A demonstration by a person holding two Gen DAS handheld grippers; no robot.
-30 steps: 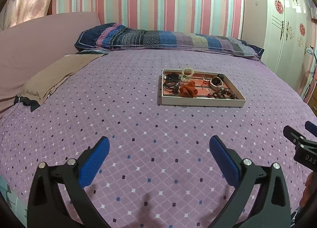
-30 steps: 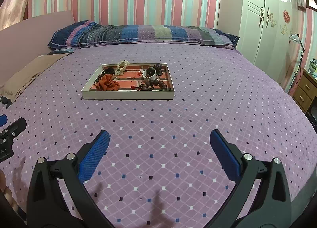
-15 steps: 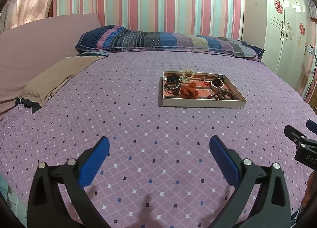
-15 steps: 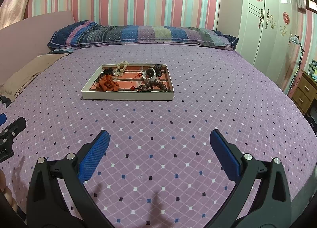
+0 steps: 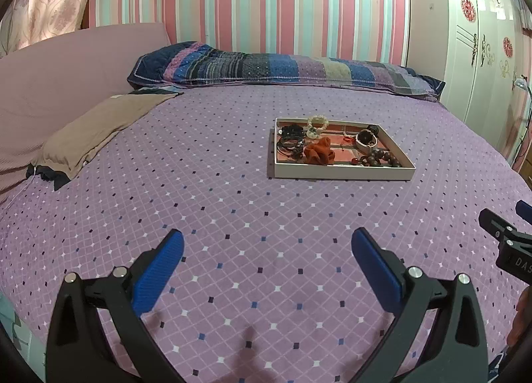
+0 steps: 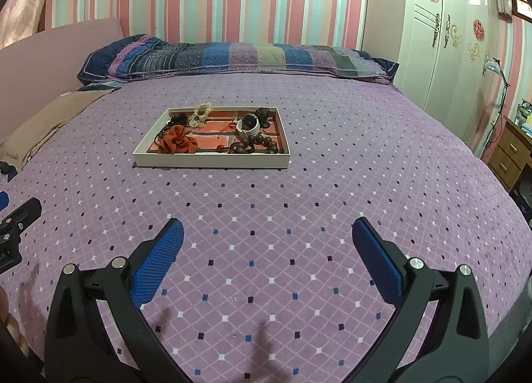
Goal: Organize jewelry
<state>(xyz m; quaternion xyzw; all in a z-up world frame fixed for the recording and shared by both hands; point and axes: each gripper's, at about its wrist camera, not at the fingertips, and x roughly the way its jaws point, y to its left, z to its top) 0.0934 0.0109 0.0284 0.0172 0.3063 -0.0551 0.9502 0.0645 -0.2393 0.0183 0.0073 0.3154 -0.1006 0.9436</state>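
well, going left to right: your left gripper (image 5: 267, 245) hangs over the bed (image 5: 206, 203), spread wide and holding nothing. the tray (image 5: 342, 173) lies ahead of it and off to its right, well apart, long side facing you. inside sit black cords (image 5: 290, 144), an orange scrunchie (image 5: 319, 155), a white bangle (image 5: 365, 142) and dark wooden beads (image 5: 379, 159). your right gripper (image 6: 267, 243) is equally wide and empty; from it the tray lies ahead and left. neither looks clearly nearer.
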